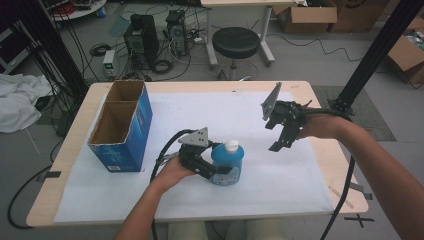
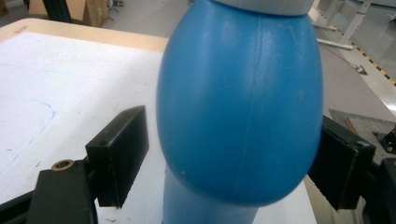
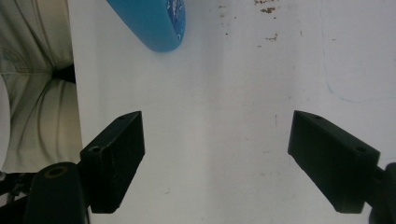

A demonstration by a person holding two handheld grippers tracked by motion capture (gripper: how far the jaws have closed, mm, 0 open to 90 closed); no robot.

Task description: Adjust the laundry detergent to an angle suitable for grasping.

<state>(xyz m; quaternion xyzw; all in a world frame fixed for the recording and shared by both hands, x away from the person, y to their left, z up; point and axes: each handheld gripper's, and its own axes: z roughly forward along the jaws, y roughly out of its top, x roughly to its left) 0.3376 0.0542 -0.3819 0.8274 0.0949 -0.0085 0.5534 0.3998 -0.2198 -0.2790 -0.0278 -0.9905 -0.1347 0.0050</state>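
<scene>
High view: blue bottle [image 1: 227, 164] with white cap [image 1: 231, 145] stands upright on the white sheet [image 1: 100, 200] covering the worktop [image 1: 320, 90], near the front edge, right of the blue cardboard box [image 1: 122, 127]. Left gripper [image 1: 220, 172] is at the bottle's side, jaws around its body. Right gripper [image 1: 280, 142] hangs well apart to the right, above the sheet.

Left gripper view adds the detail — a gap shows between the left-hand jaw and the blue bottle [image 2: 240, 102]; the right-hand jaw sits just at the bottle's flank, contact hard to judge. Jaws released, bottle between them, not pressed. Cap cut off at the top edge.

Right gripper view: jaws of the right gripper [image 3: 217, 158] wide apart, nothing between them, bare sheet below. The bottle's base [image 3: 152, 21] enters at the top, cut off; label print too blurred to read. The person's trousers [image 3: 37, 84] lie beyond the sheet edge — a part the high view barely shows.
</scene>
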